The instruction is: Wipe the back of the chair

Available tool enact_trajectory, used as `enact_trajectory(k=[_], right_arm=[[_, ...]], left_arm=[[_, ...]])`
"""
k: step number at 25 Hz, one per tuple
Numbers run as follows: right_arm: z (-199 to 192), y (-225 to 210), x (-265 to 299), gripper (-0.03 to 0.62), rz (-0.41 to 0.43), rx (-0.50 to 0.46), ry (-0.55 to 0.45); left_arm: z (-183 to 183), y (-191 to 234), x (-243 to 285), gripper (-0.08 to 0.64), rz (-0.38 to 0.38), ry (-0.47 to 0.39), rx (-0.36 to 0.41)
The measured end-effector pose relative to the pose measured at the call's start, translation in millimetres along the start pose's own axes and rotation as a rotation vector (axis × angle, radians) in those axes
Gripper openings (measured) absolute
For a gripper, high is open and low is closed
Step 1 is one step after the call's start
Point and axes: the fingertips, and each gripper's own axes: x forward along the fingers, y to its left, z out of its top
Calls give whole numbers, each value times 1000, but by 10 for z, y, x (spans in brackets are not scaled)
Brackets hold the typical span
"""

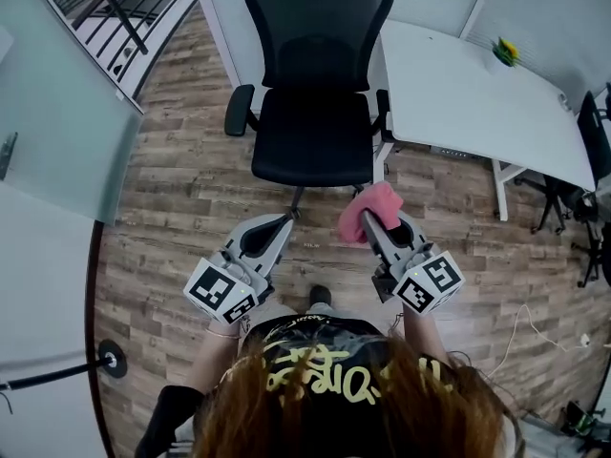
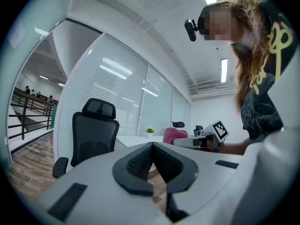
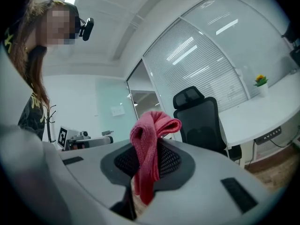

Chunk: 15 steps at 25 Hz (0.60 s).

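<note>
the right tool [image 1: 370, 229] is clamped on a pink cloth [image 1: 374, 203] bunched above its jaws. the left tool [image 1: 284, 222] has its jaws pressed together, nothing between them. both are held above the wooden floor [image 1: 181, 198] – just beyond stands the black chair [image 1: 315, 74], seat towards the person, its back on the far side – a white worktop [image 1: 477, 103] beside it.

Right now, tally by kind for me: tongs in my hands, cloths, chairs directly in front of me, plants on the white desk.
Tongs: 2, left tongs and right tongs
Pink cloth: 1, gripped in the right tongs
Black office chair: 1
Potted plant: 1
Total: 5
</note>
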Motion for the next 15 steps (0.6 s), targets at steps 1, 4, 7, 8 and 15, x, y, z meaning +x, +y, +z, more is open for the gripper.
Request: enact_trajectory(k=[1,4,7,8,15], right_arm=[[-12,-40,14,67,0,4,2],[-26,-118,83,67,5,25,9],[-19,-104,189,67,27,30,10],[-15,-99,226,67,31,26,9],[101,-114,298,67,41,6,-5]], left_arm=[[-10,2,11,-8,6,-1,-8],[-9,32,3,-8,21,-2,-25],[27,162,-42,-8,55,-7,-22],[34,210,-49,-6,64,-12,-24],[38,284,19,-8,77,-20,-30]])
